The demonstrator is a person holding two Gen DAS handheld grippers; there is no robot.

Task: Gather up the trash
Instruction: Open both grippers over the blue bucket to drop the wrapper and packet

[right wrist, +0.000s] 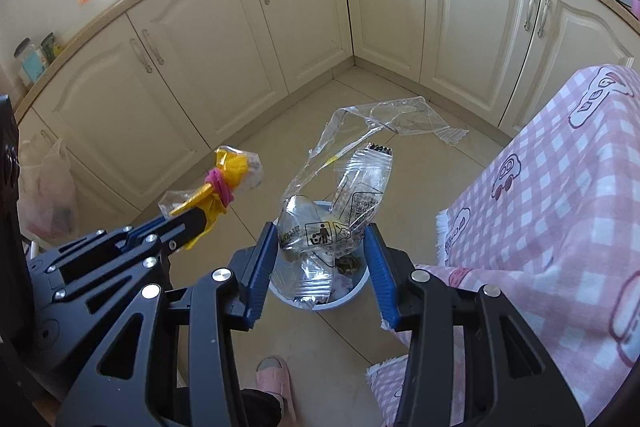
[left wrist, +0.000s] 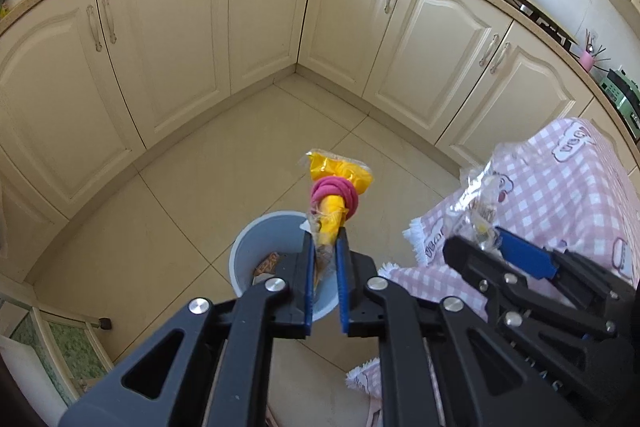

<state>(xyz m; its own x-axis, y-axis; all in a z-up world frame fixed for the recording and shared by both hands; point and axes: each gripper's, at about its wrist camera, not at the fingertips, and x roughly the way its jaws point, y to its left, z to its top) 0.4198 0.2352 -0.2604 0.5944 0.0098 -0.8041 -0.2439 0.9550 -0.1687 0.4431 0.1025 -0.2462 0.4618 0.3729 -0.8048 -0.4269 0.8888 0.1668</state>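
In the left wrist view my left gripper is shut on the thin lower end of a yellow wrapper bound with a pink band. It hangs over the near rim of a pale grey bin on the floor, which holds some trash. My right gripper is shut on a crumpled bundle of clear plastic wrappers above the same bin; a long clear sheet sticks up out of the bundle. Each gripper shows in the other's view: the right gripper and the left gripper, side by side.
A table under a pink checked cloth stands close on the right, its fringe near the bin. Cream cabinets wrap the corner behind. A plastic bag hangs at the left. A person's pink slipper rests on the tiles below.
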